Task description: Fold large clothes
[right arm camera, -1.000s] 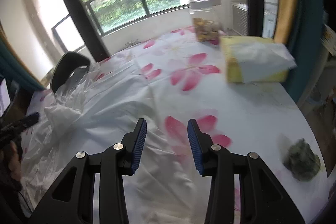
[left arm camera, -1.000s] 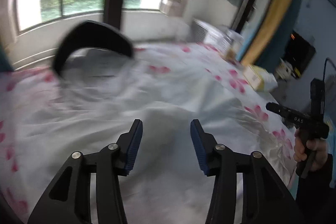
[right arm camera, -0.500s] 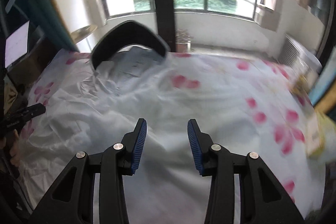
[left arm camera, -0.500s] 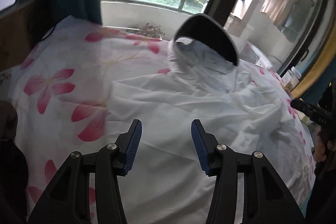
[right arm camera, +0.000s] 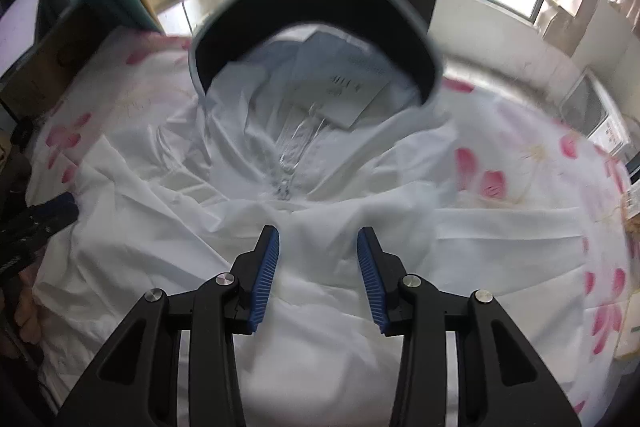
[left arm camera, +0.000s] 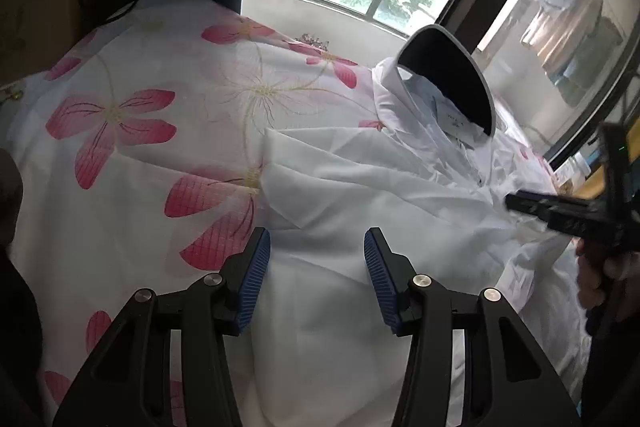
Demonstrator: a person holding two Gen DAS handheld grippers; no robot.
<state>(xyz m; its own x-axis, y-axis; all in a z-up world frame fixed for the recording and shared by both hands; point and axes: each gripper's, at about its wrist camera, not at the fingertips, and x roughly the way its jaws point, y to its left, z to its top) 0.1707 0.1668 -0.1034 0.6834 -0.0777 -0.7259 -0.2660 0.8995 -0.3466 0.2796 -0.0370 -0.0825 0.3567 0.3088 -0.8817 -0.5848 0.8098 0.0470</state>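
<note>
Both tongs hang released, nothing in them: left gripper [left arm camera: 316, 279], right gripper [right arm camera: 318, 275]. White jacket [left arm camera: 360, 195] is thin & slippery; pinch only its top layer near the dark brim [right arm camera: 316, 7] at 12 o'clock & your fold slides crooked.

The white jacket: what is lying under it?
Under the white jacket lies a white cloth with pink flowers, visible around its edges. What the cloth itself covers cannot be seen.

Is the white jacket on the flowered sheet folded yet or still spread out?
Spread out: the white jacket lies wrinkled across the flowered sheet, hood open at the top, with no neat folds.
</note>
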